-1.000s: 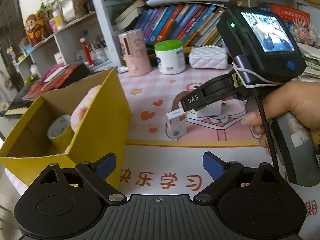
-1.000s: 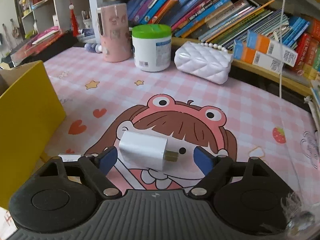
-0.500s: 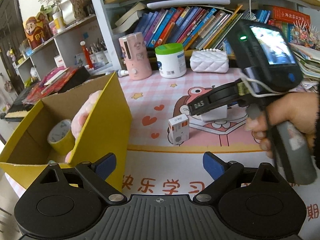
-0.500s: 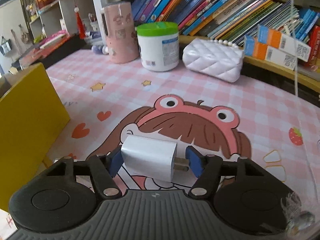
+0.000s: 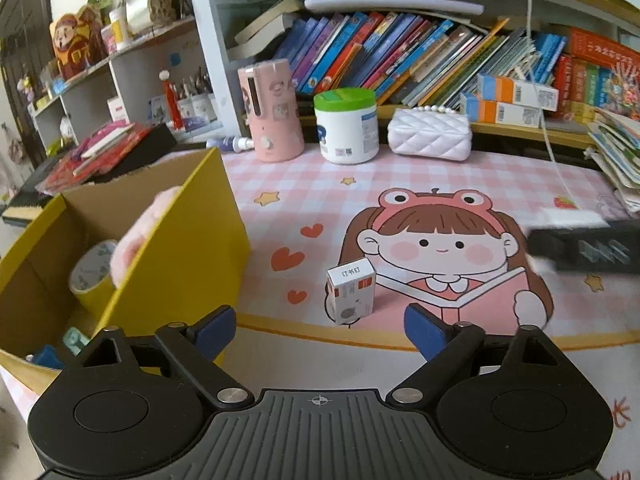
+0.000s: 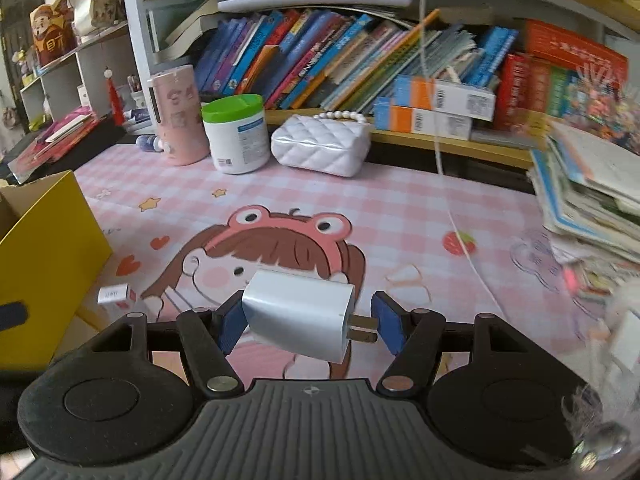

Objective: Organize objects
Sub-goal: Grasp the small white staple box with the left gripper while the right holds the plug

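**Crosswise: charger pinned between the right jaws, box off to their left**

Seen from the right wrist view, the right gripper (image 6: 306,326) pinches a white charger (image 6: 298,326) across its length: one blue pad bears on the flat back of the body, the other on the two metal prongs, so the charger's long axis runs jaw to jaw and it hangs clear of the counter (image 6: 400,208). The yellow box (image 6: 44,256), the likely destination, lies to the left of these jaws with its open top facing up; a carry leftward is what the next move probably calls for. In the left wrist view, the left gripper (image 5: 318,330) has its jaws spread and slowly closing, with nothing between the pads. A small staples box (image 5: 351,290) stands upright just ahead of them, slightly right of centre, nearer this hand than the other. Inside the yellow box rest a tape roll (image 5: 93,274) and a pink soft item (image 5: 138,236).
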Motion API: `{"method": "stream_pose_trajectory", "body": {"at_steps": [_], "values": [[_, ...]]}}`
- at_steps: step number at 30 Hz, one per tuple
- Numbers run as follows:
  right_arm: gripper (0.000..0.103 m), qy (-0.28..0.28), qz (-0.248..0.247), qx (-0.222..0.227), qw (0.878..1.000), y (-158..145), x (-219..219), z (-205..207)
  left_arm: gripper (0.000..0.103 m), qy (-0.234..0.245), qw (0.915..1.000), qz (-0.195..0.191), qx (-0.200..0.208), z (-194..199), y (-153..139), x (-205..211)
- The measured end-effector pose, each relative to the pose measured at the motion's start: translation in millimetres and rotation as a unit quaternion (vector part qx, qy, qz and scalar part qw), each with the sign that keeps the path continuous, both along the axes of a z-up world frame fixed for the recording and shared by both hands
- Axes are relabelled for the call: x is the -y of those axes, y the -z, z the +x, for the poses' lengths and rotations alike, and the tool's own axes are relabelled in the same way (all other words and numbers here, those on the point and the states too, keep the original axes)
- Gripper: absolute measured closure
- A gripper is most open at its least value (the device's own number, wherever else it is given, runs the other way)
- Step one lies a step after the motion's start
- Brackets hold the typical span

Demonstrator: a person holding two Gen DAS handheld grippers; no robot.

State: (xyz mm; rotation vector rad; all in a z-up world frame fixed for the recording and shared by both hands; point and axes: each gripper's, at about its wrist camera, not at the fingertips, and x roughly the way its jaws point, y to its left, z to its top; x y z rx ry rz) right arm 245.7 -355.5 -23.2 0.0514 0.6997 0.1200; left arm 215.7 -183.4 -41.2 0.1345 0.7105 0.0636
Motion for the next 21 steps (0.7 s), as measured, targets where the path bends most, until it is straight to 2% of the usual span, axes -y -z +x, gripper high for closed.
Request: {"method": "stream_pose_trajectory", "body": {"at_steps": [7,16,17,21], "values": [[0.039,0.001,-0.012,0.002,1.0,2.0,1.4,-27.2,0.026,-0.015,0.9997,-0.015,-0.007,25.9,11.4,7.5],[0.039,0.003,-0.02,0.002,1.0,3.0,6.2,-36.6,0.064,-0.027,0.9992,-0.017,-0.024,47.3,30.5,13.7],[0.039,0.004,-0.021,0.001,1.0,3.4,6.4,-37.3,0.07,-0.023,0.9993,-0.019,-0.024,48.1,31.2,13.4],[0.039,0.005,-0.026,-0.004,1.0,4.4,4.7,-40.0,0.074,-0.011,0.9997,-0.008,-0.022,45.6,30.8,14.4]]}}
